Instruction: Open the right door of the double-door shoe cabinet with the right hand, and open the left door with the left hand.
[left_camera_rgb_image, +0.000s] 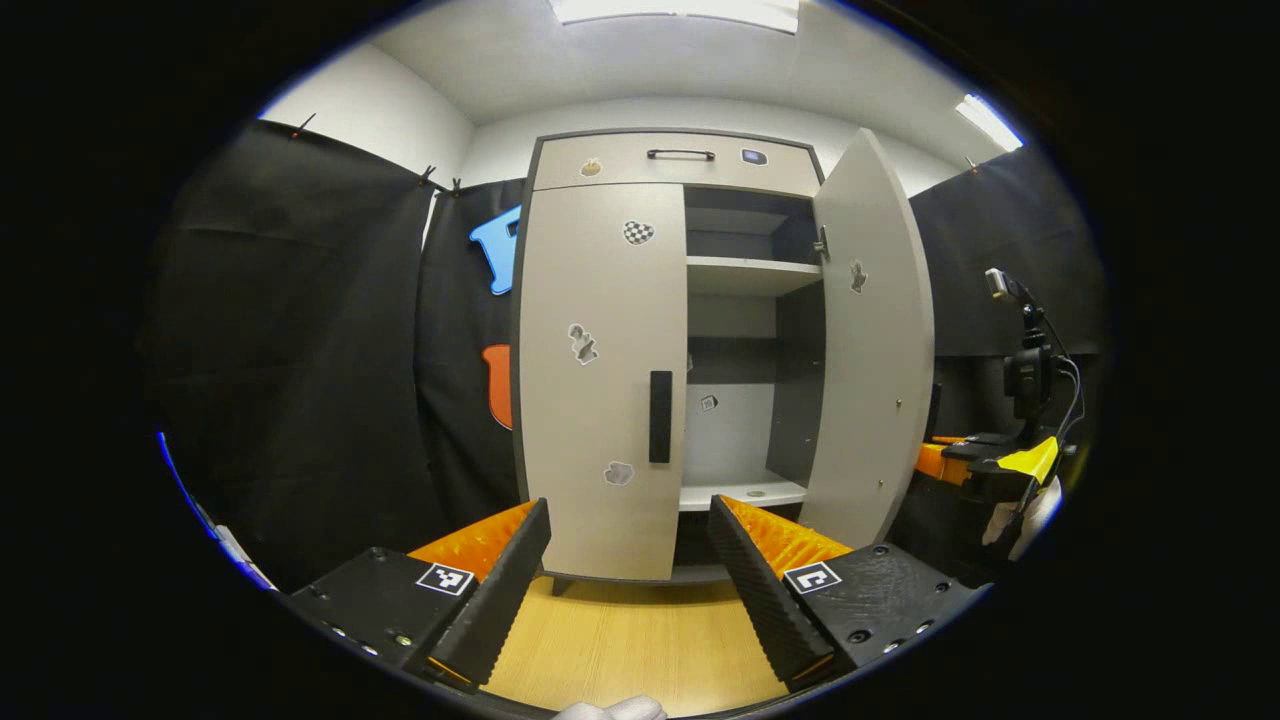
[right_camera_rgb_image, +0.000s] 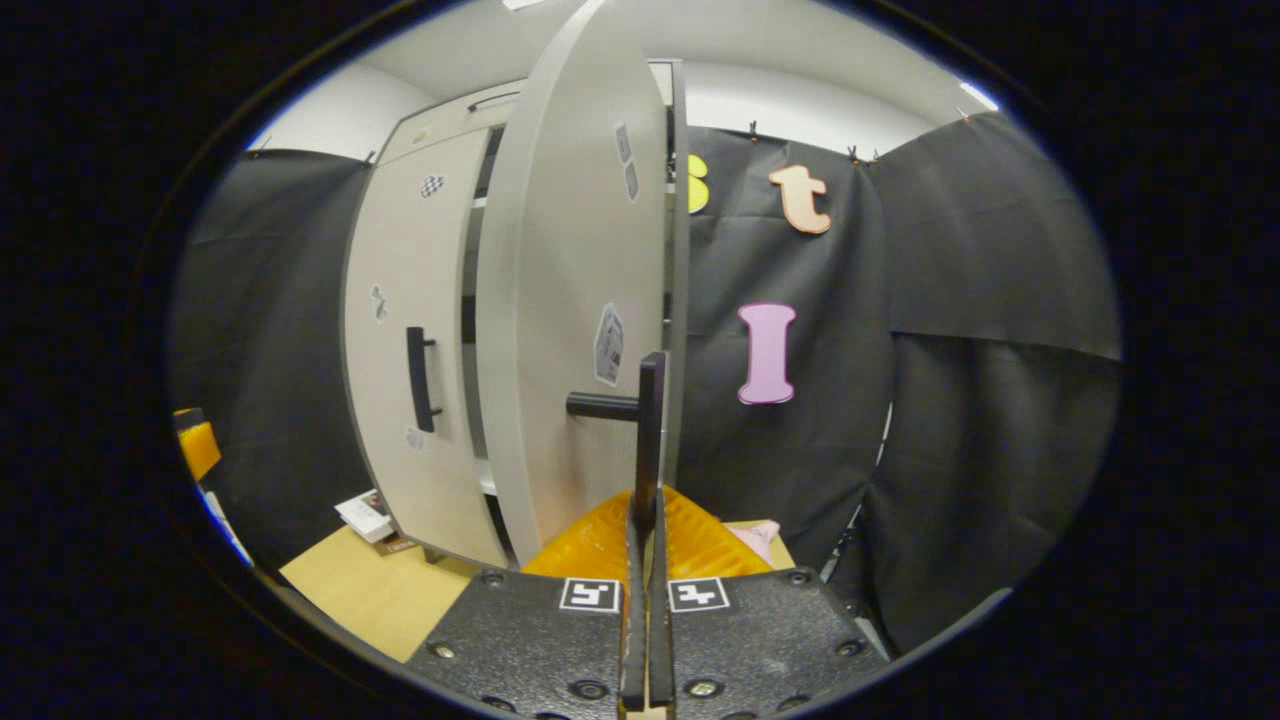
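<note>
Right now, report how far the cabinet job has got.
Done: right door stands swung open, shelves showing. In hand: right gripper is shut on the right door's handle. Left: left door is closed; open left gripper faces its handle, short of it.

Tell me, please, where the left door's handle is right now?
In the left gripper view, the black handle sits on the closed left door's right edge, beside the open compartment, ahead of the left gripper.

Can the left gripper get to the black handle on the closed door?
Probably yes: the left gripper has its jaws open, facing the left door's handle, with only bare floor between them.
</note>
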